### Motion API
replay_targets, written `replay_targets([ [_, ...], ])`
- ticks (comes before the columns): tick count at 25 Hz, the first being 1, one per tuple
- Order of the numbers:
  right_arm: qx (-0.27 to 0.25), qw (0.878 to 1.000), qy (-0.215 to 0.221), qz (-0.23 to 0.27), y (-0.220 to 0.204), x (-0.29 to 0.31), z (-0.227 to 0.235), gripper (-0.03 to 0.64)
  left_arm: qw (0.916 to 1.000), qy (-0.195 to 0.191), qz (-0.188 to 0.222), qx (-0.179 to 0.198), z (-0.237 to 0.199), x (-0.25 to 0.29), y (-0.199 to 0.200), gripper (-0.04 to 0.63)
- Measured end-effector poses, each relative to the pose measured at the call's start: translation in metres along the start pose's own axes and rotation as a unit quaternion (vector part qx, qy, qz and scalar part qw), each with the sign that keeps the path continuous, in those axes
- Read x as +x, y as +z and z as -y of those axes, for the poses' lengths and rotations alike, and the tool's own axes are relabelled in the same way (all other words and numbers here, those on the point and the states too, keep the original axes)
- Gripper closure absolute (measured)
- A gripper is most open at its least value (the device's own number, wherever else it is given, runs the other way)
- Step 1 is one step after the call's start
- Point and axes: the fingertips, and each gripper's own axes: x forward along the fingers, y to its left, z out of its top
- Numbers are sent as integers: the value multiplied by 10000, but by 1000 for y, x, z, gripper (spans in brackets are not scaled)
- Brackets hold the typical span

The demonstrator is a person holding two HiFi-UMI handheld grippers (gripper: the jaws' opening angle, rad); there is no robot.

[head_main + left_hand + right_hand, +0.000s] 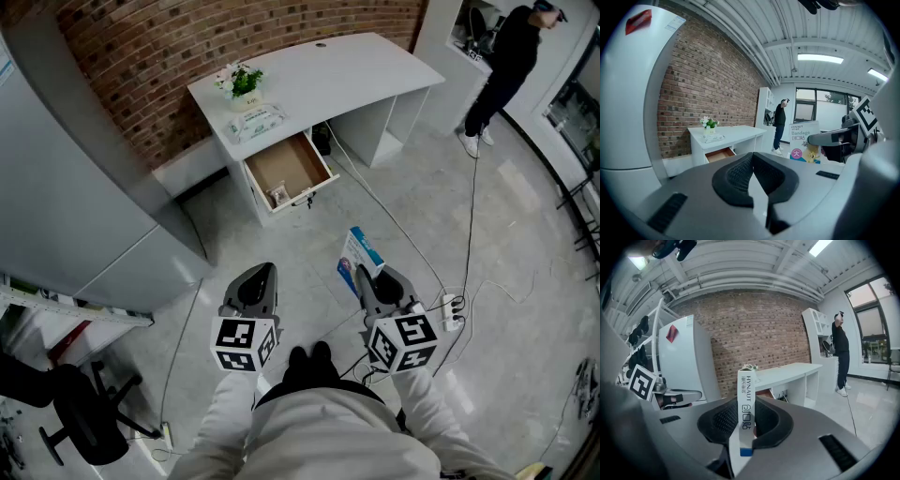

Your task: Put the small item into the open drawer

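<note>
My right gripper [372, 277] is shut on a flat white and blue bandage box [358, 257], held upright on its edge between the pads [723, 420]. In the right gripper view the box [746, 394] stands tall in front of the white desk [787, 371]. The left gripper [260, 279] hangs beside it, shut and holding nothing. The open drawer [286, 171] juts from the left end of the desk [319, 80], well ahead of both grippers, with a small item in its near corner. From the left gripper view I see the drawer [719, 153] and the box [804, 140].
A potted plant [244, 82] and a tissue pack [255, 120] sit on the desk's left end. A tall grey cabinet [84, 187] stands at the left, an office chair [84, 412] at lower left. Cables and a power strip [451, 310] lie at the right. A person [506, 66] stands at the far right.
</note>
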Motion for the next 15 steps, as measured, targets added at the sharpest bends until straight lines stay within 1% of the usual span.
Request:
replay_targets([
  [4, 25, 10000, -35, -2, 1, 4, 9, 525, 10000, -19, -2, 39, 4, 8, 3, 578],
  [7, 90, 9999, 11, -93, -4, 9, 14, 523, 10000, -3, -17, 50, 7, 13, 2, 578],
  [11, 191, 9995, 99, -239, -12, 17, 21, 522, 10000, 73, -31, 57, 9, 18, 2, 578],
  [15, 272, 9992, 175, -251, -13, 19, 31, 522, 9998, 172, -18, 71, 13, 22, 3, 578],
])
